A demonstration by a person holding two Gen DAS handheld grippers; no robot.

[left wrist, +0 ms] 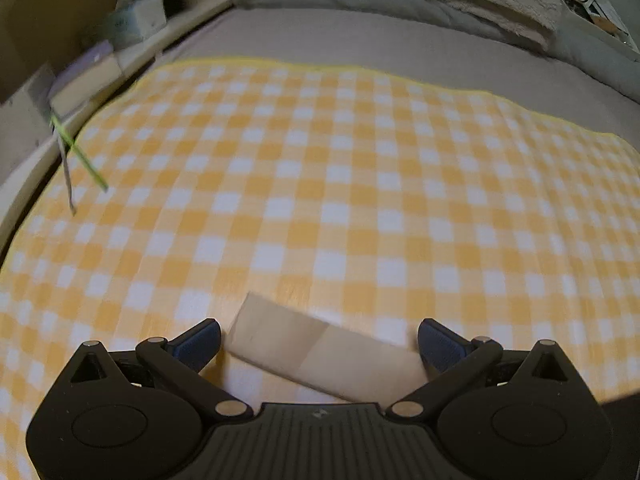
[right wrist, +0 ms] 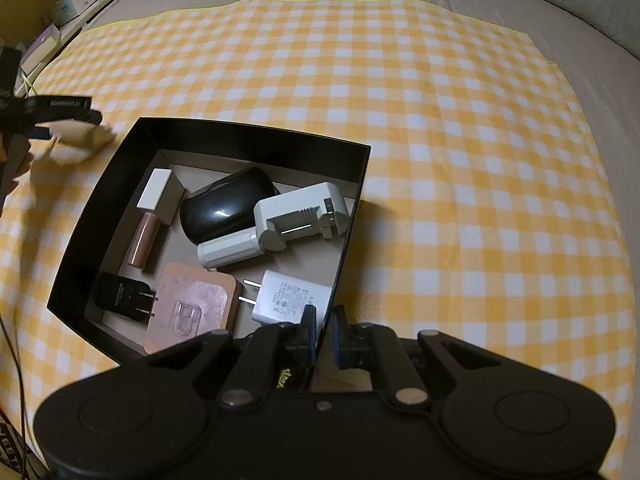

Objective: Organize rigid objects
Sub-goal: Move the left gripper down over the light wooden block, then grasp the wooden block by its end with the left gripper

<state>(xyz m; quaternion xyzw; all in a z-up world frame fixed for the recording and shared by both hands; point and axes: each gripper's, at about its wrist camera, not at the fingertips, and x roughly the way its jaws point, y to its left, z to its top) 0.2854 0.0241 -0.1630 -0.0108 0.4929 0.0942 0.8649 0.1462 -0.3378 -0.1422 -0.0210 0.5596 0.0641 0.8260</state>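
Between the spread fingers of the left claw (left wrist: 319, 346) lies a pale block (left wrist: 320, 356), flat on the checked cloth (left wrist: 360, 184) and aslant to the pads; I cannot tell whether they touch it. It looks stiff, light and smooth, likely wood, so a pinch across its short sides should hold. Beside it, the right claw (right wrist: 323, 330) is clenched on the near wall of the black box (right wrist: 256, 136), steadying it. Inside sit a mouse (right wrist: 224, 208), a grey charger (right wrist: 296, 216), plugs and a copper case; free floor remains by the far wall. Beyond, the bed gives soft, open room, with a shelf edge at left.
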